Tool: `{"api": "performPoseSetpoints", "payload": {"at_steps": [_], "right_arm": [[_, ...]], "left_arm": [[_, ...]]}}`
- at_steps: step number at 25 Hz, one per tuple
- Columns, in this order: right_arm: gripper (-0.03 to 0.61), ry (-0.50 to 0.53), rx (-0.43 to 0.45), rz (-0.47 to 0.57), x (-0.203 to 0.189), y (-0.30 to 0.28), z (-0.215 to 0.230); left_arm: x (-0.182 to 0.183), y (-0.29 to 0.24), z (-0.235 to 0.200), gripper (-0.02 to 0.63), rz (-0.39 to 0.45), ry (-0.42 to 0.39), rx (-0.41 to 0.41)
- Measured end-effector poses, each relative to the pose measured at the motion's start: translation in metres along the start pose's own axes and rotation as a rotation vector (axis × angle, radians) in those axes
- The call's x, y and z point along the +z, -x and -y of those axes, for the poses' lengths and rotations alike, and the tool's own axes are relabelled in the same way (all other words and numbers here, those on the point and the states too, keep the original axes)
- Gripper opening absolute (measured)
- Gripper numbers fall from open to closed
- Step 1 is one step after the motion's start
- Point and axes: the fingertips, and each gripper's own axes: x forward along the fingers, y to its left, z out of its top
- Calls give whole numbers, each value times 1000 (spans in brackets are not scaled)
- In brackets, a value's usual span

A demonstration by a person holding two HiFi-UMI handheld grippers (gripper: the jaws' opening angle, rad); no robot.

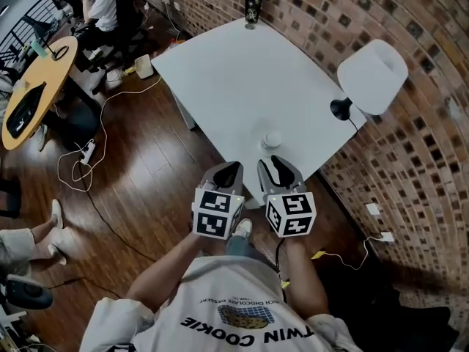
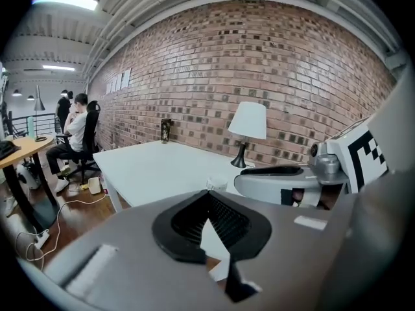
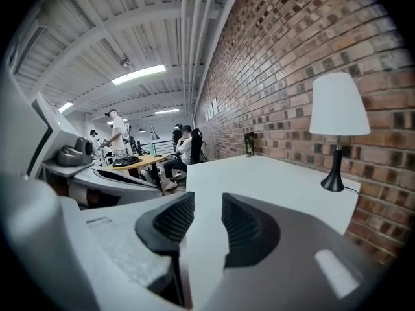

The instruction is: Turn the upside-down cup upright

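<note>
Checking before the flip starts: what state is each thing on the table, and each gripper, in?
cup: seemingly upside down, on the table, untouched.
lamp: upright, looks unlit.
dark tumbler: upright, far corner.
left gripper: jaws together, empty.
right gripper: jaws apart, empty.

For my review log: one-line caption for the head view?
Left gripper and right gripper side by side, short of the cup on the white table.
</note>
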Motion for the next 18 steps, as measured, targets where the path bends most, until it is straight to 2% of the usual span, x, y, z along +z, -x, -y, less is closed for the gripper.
{"api": "performPoseSetpoints", "payload": {"at_steps": [9, 12, 18], "right_arm": [[66, -18, -69, -4, -20, 57, -99], [3, -5, -95, -8, -31, 81, -130], [3, -47, -145, -9, -47, 121, -162]], "left_arm": [[-44, 91, 2, 3, 7, -22, -82], [-59, 120, 7, 3, 6, -31, -110], [-76, 157, 31, 3, 13, -53, -175]]}}
